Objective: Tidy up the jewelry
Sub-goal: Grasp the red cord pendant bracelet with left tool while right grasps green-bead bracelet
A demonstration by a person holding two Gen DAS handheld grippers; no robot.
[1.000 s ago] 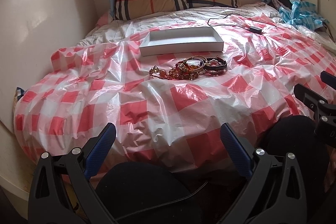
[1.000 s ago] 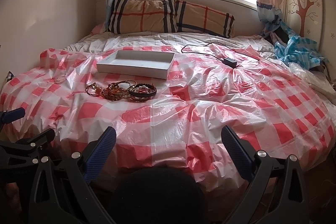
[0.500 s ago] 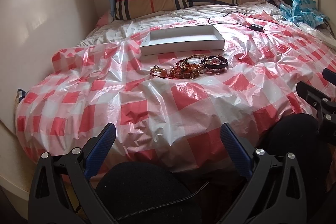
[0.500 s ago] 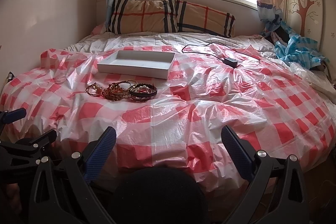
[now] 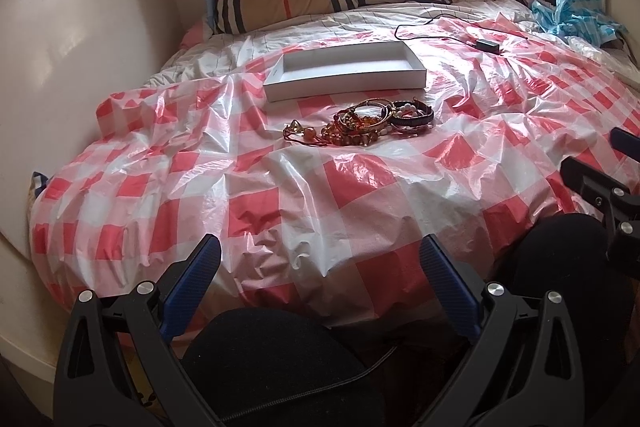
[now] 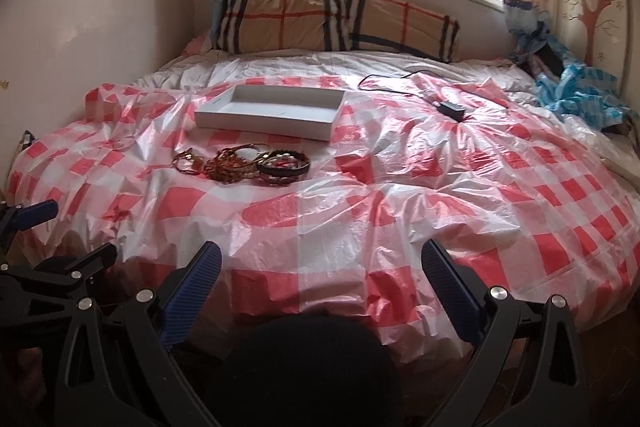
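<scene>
on the red-and-white checked plastic sheet [image 5: 256, 203] spread over the bed, a tangled heap of jewelry [image 5: 360, 125] lay just in front of a shallow white box [image 5: 344, 77], close to its near wall but apparently not touching it. the box looked empty, so none of the sorting seemed done yet.

the heap held amber-coloured bead strands [image 5: 348, 137], a gold bangle [image 5: 374, 103] and a dark band bracelet [image 6: 284, 167] at its right end. these pieces were probably light; the bead strands would be limp and likely to drag their neighbours along, while the bangle and the dark band looked stiff and smooth, apt to slip between hard pads. the dark band, lying at the outer edge of the pile, seemed the easiest first hold, pinched across its rim rather than through the knot of beads. the crinkled sheet beneath could bunch and get nipped too.

both tools hung low at the near edge of the bed, well apart from the heap. the left gripper [image 5: 320, 279] had its blue-padded fingers spread wide with nothing between them, the heap ahead and slightly right. the right gripper [image 6: 320, 279] was likewise spread and empty, the heap ahead and to its left.
</scene>
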